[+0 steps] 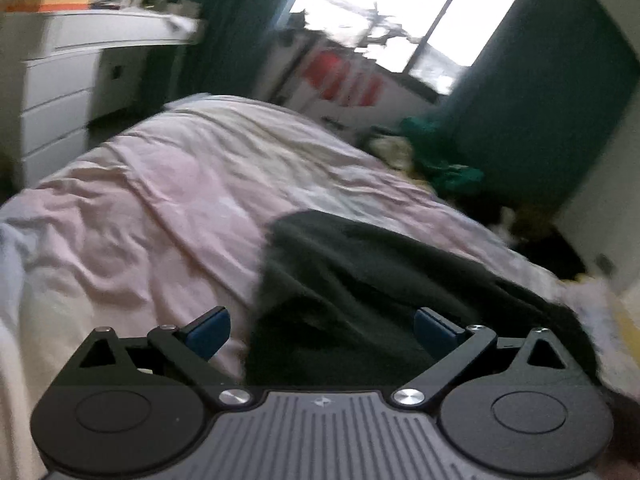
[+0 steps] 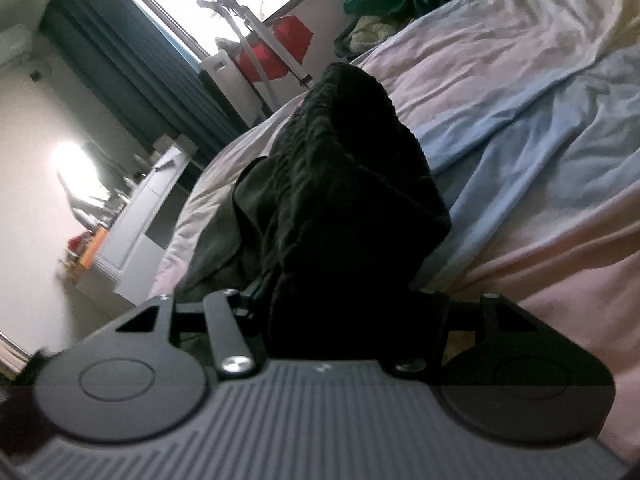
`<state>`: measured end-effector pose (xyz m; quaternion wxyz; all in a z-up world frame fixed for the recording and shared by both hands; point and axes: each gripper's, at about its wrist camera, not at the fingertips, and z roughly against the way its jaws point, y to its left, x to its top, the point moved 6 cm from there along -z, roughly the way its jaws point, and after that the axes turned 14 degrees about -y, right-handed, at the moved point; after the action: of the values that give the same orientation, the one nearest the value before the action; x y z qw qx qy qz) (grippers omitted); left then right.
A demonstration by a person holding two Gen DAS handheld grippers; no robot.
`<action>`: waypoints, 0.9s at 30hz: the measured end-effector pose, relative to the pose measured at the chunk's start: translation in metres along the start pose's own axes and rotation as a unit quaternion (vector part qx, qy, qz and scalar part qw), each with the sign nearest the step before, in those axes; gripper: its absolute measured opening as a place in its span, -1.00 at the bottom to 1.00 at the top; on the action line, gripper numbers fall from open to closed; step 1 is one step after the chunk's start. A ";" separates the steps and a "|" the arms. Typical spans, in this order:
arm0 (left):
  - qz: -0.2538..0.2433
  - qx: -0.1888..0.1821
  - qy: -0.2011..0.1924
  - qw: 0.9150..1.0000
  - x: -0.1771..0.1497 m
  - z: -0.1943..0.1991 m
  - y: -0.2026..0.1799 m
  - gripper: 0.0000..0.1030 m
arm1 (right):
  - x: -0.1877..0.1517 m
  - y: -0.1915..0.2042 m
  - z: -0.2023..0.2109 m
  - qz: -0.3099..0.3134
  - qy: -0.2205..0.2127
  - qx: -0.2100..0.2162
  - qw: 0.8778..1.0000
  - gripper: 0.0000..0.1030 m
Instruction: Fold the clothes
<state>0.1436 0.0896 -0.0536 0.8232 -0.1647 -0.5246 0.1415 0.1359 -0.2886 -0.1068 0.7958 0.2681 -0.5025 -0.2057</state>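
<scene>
A dark green-black garment point(image 1: 360, 280) lies crumpled on the pink and pale blue bedcover point(image 1: 180, 168). My left gripper point(image 1: 322, 334) hovers just over the garment's near left edge, its blue pads point(image 1: 210, 332) wide apart with nothing gripped: open. In the right wrist view the same garment point(image 2: 340, 160) stands bunched up in a tall fold straight out of my right gripper point(image 2: 352, 312). The cloth fills the gap between the jaws and hides both pads, and the fingers look closed in on it. The bedcover point(image 2: 520, 120) spreads to the right of it.
A white chest of drawers point(image 1: 60, 92) stands left of the bed. A drying rack with red items point(image 1: 340, 76) stands under the bright window. A heap of green and pale clothes point(image 1: 440, 160) sits by the bed's far right side, before dark teal curtains.
</scene>
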 end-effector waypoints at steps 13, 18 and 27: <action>0.141 -0.056 0.158 0.976 -0.029 -0.081 0.041 0.76 | -0.015 -0.005 -0.041 -0.007 0.057 -0.028 0.998 0.95; 0.141 -0.079 0.169 0.972 -0.031 -0.086 0.036 0.75 | 0.000 0.010 -0.033 -0.037 0.032 0.051 0.997 0.95; 0.153 -0.074 0.157 0.973 -0.031 -0.083 0.033 0.55 | -0.013 -0.005 -0.047 -0.014 0.050 0.002 0.999 0.78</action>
<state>0.2048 0.0965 -0.1251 0.8493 -0.3234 -0.3665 0.1993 0.1730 -0.2744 -0.1360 0.8162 0.2869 -0.4591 -0.2021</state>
